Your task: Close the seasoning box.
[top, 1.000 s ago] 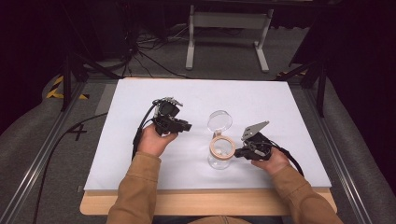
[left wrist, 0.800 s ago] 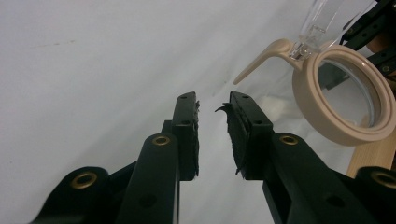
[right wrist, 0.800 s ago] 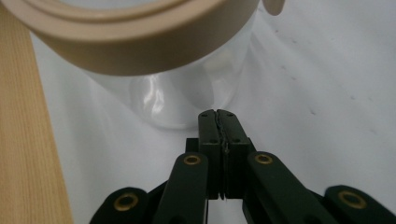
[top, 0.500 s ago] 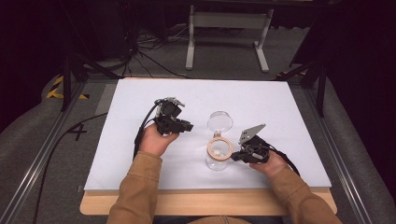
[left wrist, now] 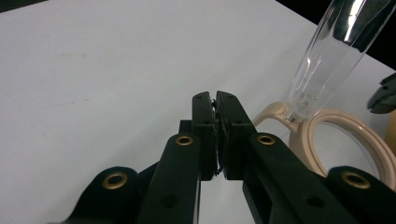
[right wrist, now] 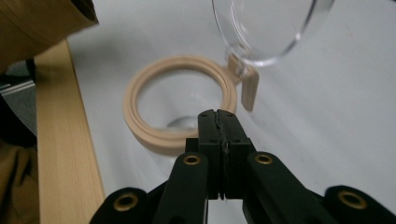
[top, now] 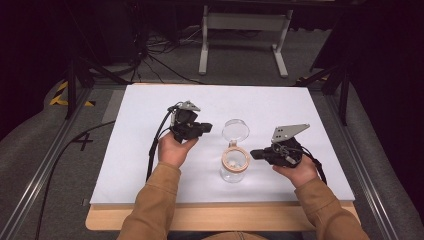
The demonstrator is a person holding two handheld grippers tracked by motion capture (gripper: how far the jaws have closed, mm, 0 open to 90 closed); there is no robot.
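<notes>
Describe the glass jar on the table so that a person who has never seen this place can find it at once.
Look at the white table and find the two hands near its front edge. Between them stands a clear jar with a beige ring around its mouth. Its round transparent lid is flipped open on a hinge and stands up behind the mouth; nothing else stands on the table.

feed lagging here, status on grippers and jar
Left gripper just closed, empty. Right gripper shut, empty, beside jar. Jar upright, lid flipped open. Nothing in the way.

jar (top: 234, 167) on table (top: 130, 150), between grippers
</notes>
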